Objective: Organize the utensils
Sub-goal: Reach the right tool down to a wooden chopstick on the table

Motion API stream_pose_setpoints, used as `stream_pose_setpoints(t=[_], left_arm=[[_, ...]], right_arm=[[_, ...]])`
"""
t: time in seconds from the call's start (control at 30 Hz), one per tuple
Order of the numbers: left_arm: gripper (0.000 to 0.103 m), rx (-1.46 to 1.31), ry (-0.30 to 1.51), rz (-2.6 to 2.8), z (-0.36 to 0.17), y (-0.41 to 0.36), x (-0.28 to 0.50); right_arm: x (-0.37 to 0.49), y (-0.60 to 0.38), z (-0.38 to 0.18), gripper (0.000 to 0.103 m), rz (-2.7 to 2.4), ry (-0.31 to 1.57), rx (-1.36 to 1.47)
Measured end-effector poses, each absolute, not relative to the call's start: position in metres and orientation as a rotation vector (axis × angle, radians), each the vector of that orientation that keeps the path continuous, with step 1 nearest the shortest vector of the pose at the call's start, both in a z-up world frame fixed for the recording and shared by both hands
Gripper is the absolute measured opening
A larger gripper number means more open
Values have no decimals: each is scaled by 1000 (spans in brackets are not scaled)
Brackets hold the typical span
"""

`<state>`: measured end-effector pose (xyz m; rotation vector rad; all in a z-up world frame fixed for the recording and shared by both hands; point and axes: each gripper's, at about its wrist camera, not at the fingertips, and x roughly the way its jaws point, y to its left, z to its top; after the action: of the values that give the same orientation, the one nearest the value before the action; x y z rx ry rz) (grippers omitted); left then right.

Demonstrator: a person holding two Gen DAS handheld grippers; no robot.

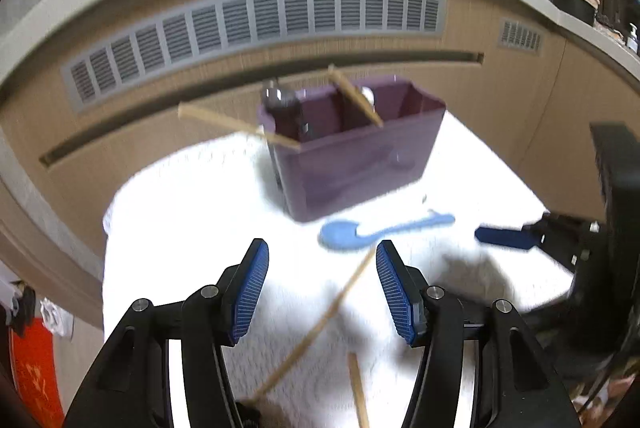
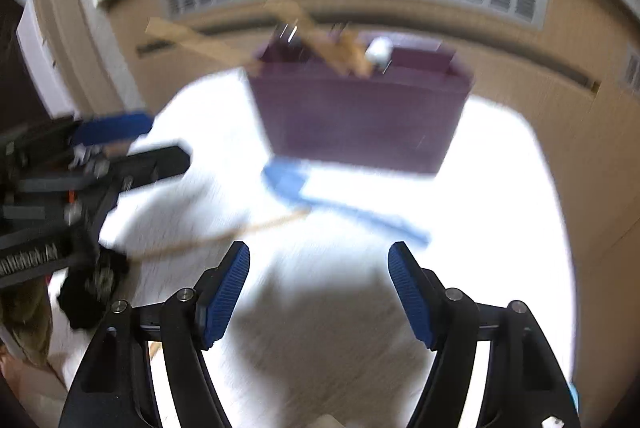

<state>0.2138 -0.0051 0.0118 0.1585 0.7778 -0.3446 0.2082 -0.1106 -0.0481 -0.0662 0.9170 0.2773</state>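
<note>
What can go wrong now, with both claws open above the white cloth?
1. The chopstick lies thin and flat on the cloth; the open left claw may slip off it.
2. The sticks leaning out of the purple holder might be knocked when adding more.
3. The blue spoon lies close to the holder, leaving little room.

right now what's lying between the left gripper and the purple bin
In the left wrist view, the blue spoon lies on the white cloth between the open left gripper and the purple bin; a wooden chopstick runs between the gripper's fingers.
</note>
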Motion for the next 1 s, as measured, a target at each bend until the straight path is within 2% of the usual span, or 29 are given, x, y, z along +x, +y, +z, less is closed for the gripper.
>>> stream_pose_setpoints(t=[0.23,0.33,0.47,0.6,0.7,0.8,0.83,1.0], left_arm=[[63,191,831,-336,-5,13,203],[67,165,828,-296,-4,30,204],[67,166,844,-251,-10,43,204],[67,158,866,-234,-17,54,205],[67,143,874,-243,-18,56,205],[68,142,877,-254,-18,53,204],[68,144,877,-257,-18,52,203],[70,147,894,-299,-20,44,203]], right_arm=[[181,-66,-76,77,281,1010,-141],[169,-49,-81,77,326,1023,-152],[170,-29,-88,76,365,1042,-138],[171,-21,-96,69,389,1071,-152],[166,-15,-98,59,375,1049,-221],[161,-17,-97,34,385,1031,-255],[160,-20,-96,20,399,1032,-255],[159,-46,-88,9,411,1028,-208]])
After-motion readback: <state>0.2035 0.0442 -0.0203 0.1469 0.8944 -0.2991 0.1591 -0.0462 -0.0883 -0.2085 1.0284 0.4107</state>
